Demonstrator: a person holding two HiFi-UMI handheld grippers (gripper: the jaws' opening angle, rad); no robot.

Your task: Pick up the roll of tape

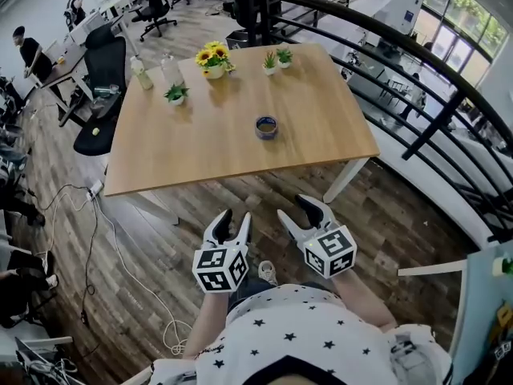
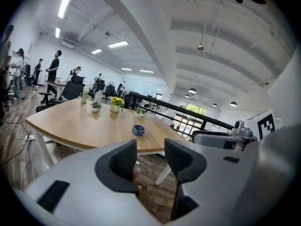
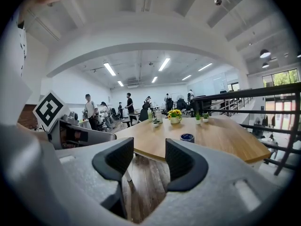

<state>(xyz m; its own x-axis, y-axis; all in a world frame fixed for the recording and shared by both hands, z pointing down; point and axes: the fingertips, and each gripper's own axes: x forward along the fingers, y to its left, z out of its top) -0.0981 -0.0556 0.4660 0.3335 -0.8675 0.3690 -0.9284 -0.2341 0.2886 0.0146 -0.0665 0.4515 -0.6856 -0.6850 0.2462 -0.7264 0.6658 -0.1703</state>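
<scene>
**Tape roll on wood surface; both tools short of it, empty.**

Tape [image 1: 266,126]: one blue roll, lying flat near the middle of the surface [image 1: 321,135], apart from everything else there. Left tool [image 1: 234,216] and right tool [image 1: 293,207]: held side by side above the floor [image 1: 160,255], off the near edge of the surface and well apart from the tape. Each had its jaws standing apart with nothing between them. Their own views showed the tape beyond the gap, on the surface ahead. Along the far side of the surface were one sunflower pot [image 1: 213,58] and three small plants [image 1: 175,94]. Two bottles [image 1: 142,73], apparently clear ones, stood toward the far-left corner, too small to be sure. A black railing [image 1: 417,62] curved past on the right, and a black chair [image 1: 100,87] stood at the left edge.
</scene>
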